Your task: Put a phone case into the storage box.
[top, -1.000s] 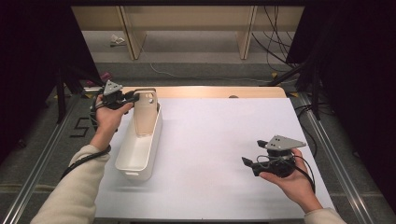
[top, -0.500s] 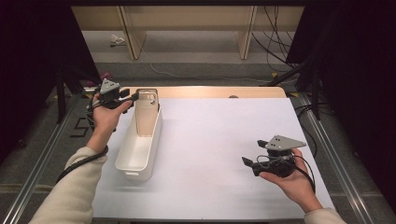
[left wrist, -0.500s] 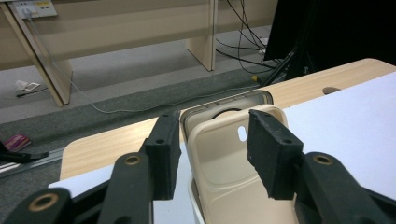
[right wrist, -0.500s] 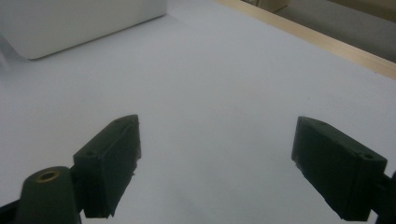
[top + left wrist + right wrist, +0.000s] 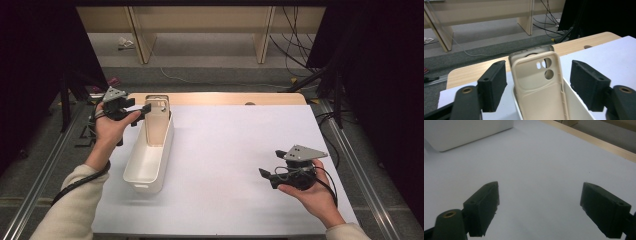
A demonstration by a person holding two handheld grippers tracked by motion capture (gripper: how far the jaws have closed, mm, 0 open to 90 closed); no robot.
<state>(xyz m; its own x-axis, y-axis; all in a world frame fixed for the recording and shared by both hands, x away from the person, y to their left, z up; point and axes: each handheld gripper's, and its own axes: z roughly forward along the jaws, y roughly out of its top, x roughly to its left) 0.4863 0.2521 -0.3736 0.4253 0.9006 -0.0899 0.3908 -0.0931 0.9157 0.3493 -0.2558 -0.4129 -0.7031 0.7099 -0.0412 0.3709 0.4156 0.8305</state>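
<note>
Beige and soft-looking, the phone case point(image 5: 541, 85) leans upright against the far end of the white bin point(image 5: 150, 155), its camera cutouts at the top and another flat piece just behind it. The left gripper point(image 5: 141, 111) has drawn back a little toward the table's left edge since a second ago, when its jaws were close over the case's top; now they stand spread wide, one on each side of the case and clear of it, gripping nothing. That reads as either a release after setting the case in the bin or a pause before closing on it; I cannot tell which. The bin itself has not shifted on the white sheet point(image 5: 235, 150). The right gripper point(image 5: 266, 175) stays where it was, low over the sheet near the right front, well apart from the bin, jaws wide and empty.
</note>
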